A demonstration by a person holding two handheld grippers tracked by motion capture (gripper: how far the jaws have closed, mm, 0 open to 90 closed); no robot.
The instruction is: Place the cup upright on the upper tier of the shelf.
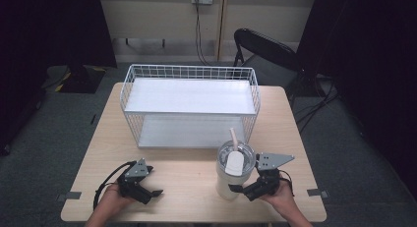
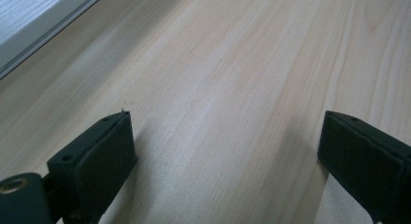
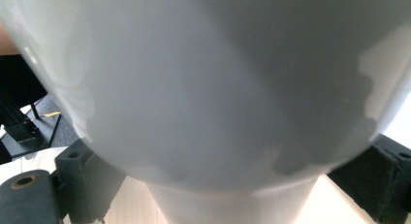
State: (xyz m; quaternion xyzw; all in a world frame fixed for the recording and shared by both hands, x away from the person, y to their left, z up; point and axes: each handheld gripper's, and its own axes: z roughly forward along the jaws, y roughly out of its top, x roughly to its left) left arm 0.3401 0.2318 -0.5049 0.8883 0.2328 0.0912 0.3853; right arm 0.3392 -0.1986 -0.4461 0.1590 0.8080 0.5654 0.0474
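High view: white tumbler (image 1: 235, 170) upright on table (image 1: 187, 173) just ahead of wire basket's (image 1: 190, 105) open front, bracketed by right tongs (image 1: 241, 189) gaping around its base, grip unconfirmed; left tongs (image 1: 156, 192) wide open, empty, well apart.

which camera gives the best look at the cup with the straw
The high view: the whole cup, lid and straw show. The right gripper view has its white wall blurred, very close. The left gripper view faces the table.

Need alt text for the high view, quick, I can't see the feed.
The right gripper meets a white tumbler with lid and straw near the table's front edge. The left gripper rests open on the wood. A white wire shelf rack stands behind.
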